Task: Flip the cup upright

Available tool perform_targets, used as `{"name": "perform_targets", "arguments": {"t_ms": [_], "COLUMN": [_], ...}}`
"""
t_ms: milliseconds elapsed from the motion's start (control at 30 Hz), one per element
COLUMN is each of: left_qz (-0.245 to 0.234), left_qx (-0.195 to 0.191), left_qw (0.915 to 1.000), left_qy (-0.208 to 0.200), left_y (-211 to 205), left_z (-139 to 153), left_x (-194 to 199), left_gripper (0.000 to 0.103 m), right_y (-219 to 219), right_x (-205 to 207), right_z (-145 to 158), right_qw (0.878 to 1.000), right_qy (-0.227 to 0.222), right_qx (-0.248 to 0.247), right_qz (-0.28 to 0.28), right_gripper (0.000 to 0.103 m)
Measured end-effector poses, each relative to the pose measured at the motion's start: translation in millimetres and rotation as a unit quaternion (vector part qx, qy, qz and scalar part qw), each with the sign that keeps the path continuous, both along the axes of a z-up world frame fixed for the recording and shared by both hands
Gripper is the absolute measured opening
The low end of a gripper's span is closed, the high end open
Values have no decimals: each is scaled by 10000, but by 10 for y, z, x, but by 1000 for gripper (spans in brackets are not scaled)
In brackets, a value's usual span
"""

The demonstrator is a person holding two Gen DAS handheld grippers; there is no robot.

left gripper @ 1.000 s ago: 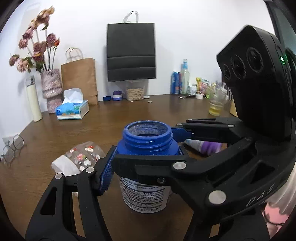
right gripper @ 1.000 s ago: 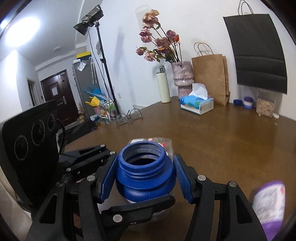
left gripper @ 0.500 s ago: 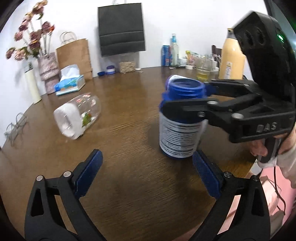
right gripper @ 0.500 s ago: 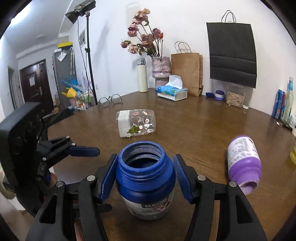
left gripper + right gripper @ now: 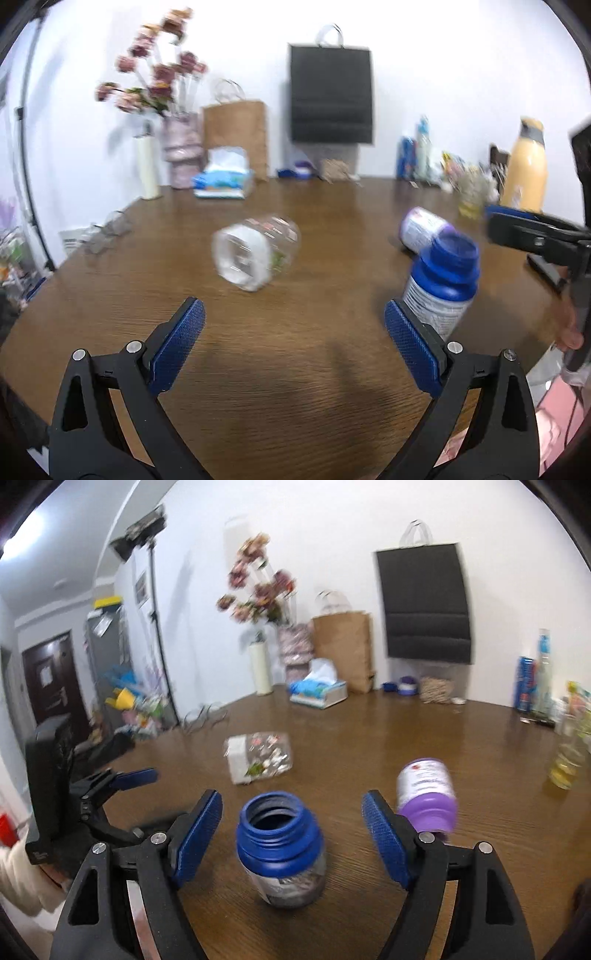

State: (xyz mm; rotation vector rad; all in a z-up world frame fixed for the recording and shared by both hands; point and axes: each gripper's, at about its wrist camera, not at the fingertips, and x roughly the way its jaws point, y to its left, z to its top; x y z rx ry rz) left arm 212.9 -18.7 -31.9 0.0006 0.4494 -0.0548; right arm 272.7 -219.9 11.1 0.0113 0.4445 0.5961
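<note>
A blue bottle-shaped cup (image 5: 280, 845) stands upright on the brown table, mouth up, between the spread blue pads of my right gripper (image 5: 291, 834), which is open and not touching it. The left wrist view has the same cup (image 5: 441, 286) at the right, just beyond my right-hand pad. My left gripper (image 5: 293, 347) is open over bare wood. A clear flowered cup (image 5: 256, 254) lies on its side ahead of it, and appears again as the clear cup (image 5: 258, 757) in the right wrist view. A purple cup (image 5: 426, 794) lies on its side too.
Along the back edge of the table (image 5: 332, 206) stand a flower vase (image 5: 181, 155), a tissue box (image 5: 223, 179), paper bags, drink cans and a yellow bottle (image 5: 526, 166). Glasses (image 5: 110, 230) lie at the left. A glass of yellow liquid (image 5: 565, 764) stands at the right.
My right gripper has opened and let go of the blue cup, which now stands free. My left gripper has drawn back and turned left, towards the clear cup.
</note>
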Motion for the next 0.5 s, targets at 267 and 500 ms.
{"name": "perform_targets", "arguments": {"t_ms": [267, 500], "left_qz": [495, 504], "left_qx": [168, 226], "left_qw": [9962, 9951], "left_qy": [-695, -821], "left_y": [259, 215], "left_z": [375, 438], "left_x": [-463, -480], "left_gripper": [102, 102], "right_y": [-459, -456], "right_x": [-405, -446], "right_z": [253, 230], "right_qw": [9910, 9912], "right_qy": [-103, -67], "right_qx": [-222, -195], "right_qz": [-1312, -1304], "right_gripper": [83, 83]}}
